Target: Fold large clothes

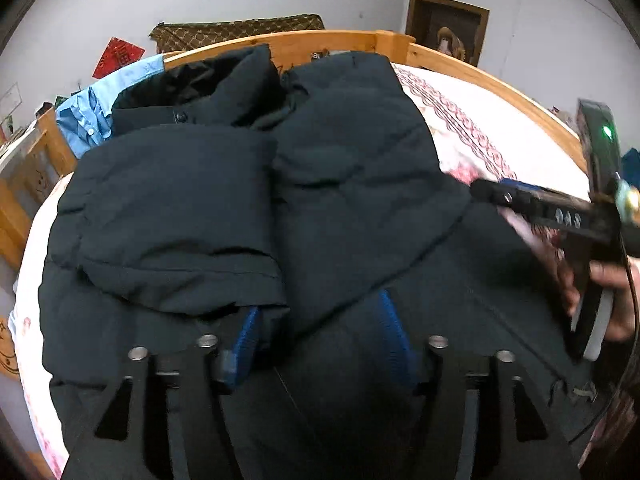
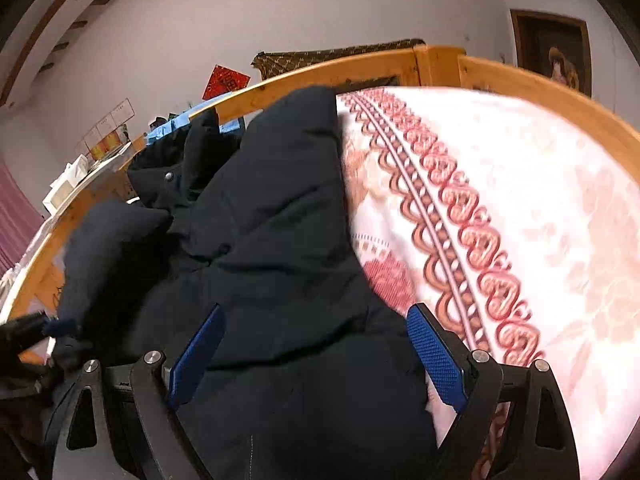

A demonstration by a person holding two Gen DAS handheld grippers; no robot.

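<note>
Wooden bed frame (image 2: 520, 76) rims floral sheet (image 2: 540, 200) under seemingly padded jacket (image 1: 200, 200).

Wooden-framed bed (image 2: 520, 80) with patterned sheet (image 2: 520, 208) bears dark coat (image 1: 248, 200), seemingly folded.

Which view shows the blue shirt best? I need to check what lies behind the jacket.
Left wrist: the blue shirt shows collar and buttons beside the jacket. Right wrist shows only a blue sliver.

Floral bedsheet (image 2: 520, 184), wooden bedframe (image 1: 336, 42), perhaps a framed portrait (image 1: 448, 28).
</note>
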